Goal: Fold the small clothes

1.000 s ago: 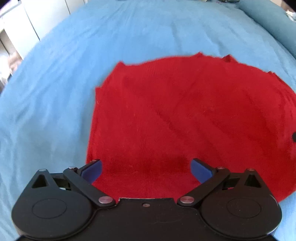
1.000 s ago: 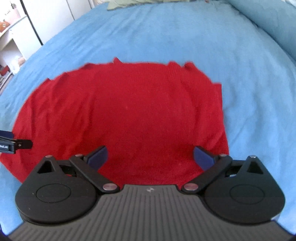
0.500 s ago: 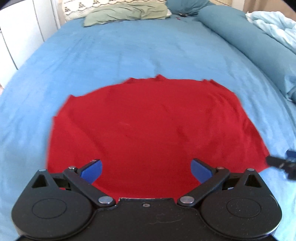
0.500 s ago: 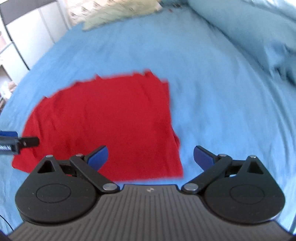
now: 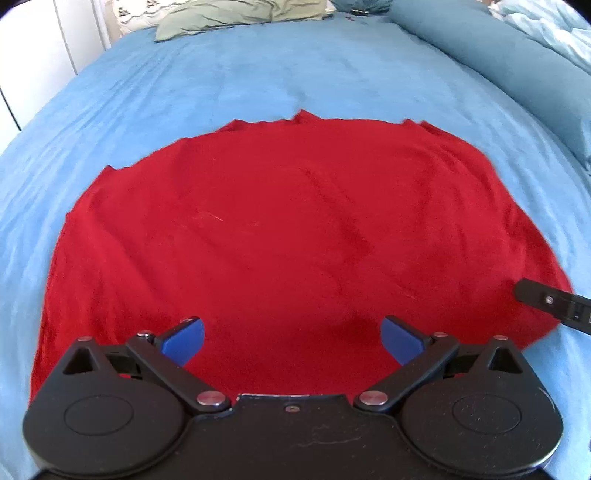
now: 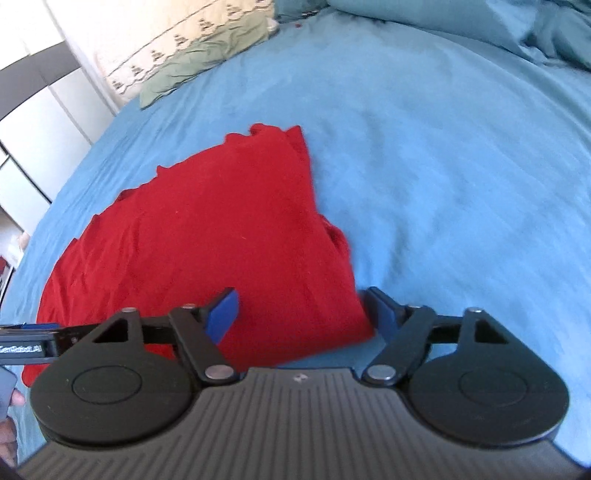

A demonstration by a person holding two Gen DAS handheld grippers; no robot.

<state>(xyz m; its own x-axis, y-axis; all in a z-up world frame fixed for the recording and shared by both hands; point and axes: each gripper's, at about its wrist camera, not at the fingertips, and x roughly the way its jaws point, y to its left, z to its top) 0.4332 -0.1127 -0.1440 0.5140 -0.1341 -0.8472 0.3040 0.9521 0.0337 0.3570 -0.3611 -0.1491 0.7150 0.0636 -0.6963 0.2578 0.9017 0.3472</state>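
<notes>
The right gripper (image 6: 303, 314), jaws closing around the red garment's (image 6: 207, 236) near corner, may catch only one layer. The left gripper (image 5: 291, 339) stands released over the garment's near hem.

Home bedroom: bed with blue sheet (image 5: 332, 74), pillows (image 5: 240, 14), white wardrobe (image 6: 55, 122).

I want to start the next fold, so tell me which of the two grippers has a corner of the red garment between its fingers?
The right gripper: the red garment's near corner lies between its closing fingers. The left gripper hangs open over the cloth's middle.
</notes>
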